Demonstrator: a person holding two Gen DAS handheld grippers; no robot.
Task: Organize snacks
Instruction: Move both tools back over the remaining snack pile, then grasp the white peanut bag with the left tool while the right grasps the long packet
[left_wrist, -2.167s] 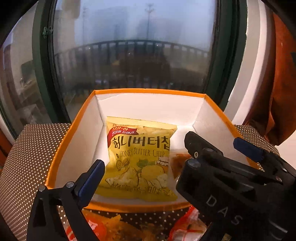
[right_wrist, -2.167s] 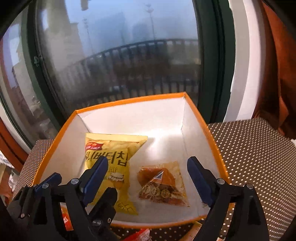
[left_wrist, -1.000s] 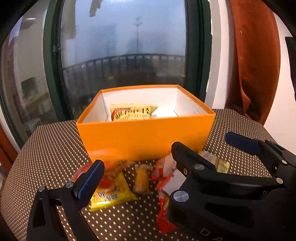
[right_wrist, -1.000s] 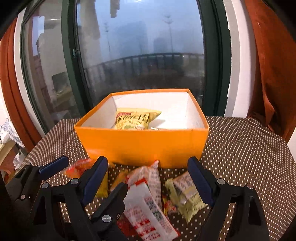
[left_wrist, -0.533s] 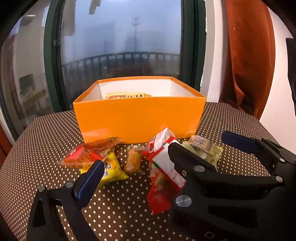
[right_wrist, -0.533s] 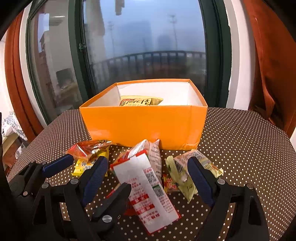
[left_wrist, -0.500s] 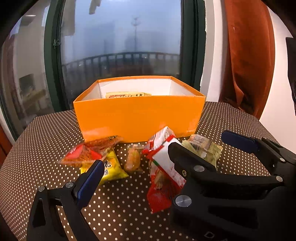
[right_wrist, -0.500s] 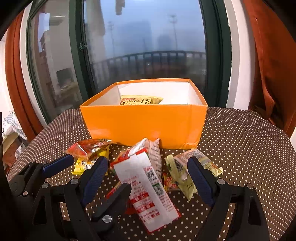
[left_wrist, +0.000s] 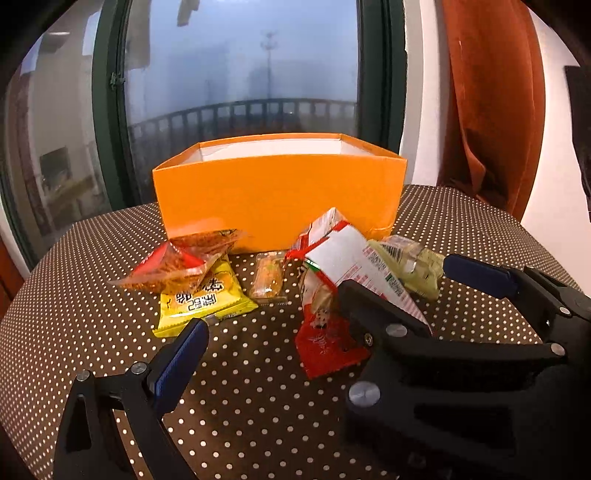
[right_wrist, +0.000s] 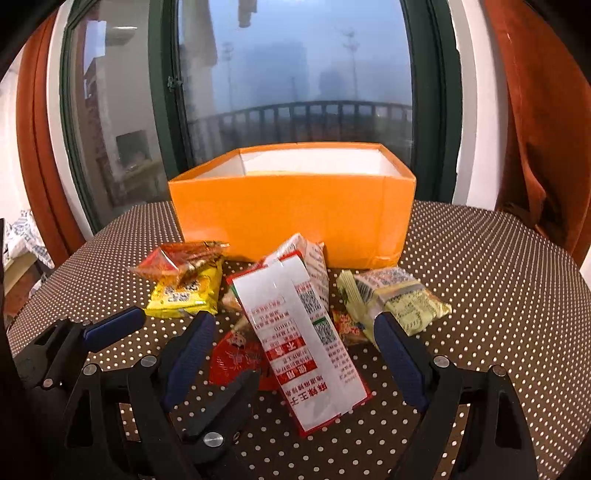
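Snacks lie in a loose heap on the dotted brown counter (right_wrist: 480, 295), just in front of the orange box (right_wrist: 295, 210) that stands toward the counter's far edge by the window (right_wrist: 295, 74). Farthest left, a clear orange-red packet (right_wrist: 181, 260) rests on top of a yellow packet (right_wrist: 184, 295). Next to them, in the left wrist view, a small clear-wrapped orange snack (left_wrist: 267, 275) lies flat just before the box's front wall. In the middle, a long white-and-red packet (right_wrist: 299, 332) with printed text and square codes leans over a red packet (right_wrist: 236, 360), touching it. To the right, a pale green packet (right_wrist: 402, 299) lies near the box's front right corner, apart from the box wall. The left claw (right_wrist: 159, 343) hovers near the counter's front left part with its jaws spread wide and nothing between them. The right claw (right_wrist: 295, 365) hangs over the middle of the heap, jaws wide, straddling the white-and-red packet without the pads (right_wrist: 399, 362) pressing it.
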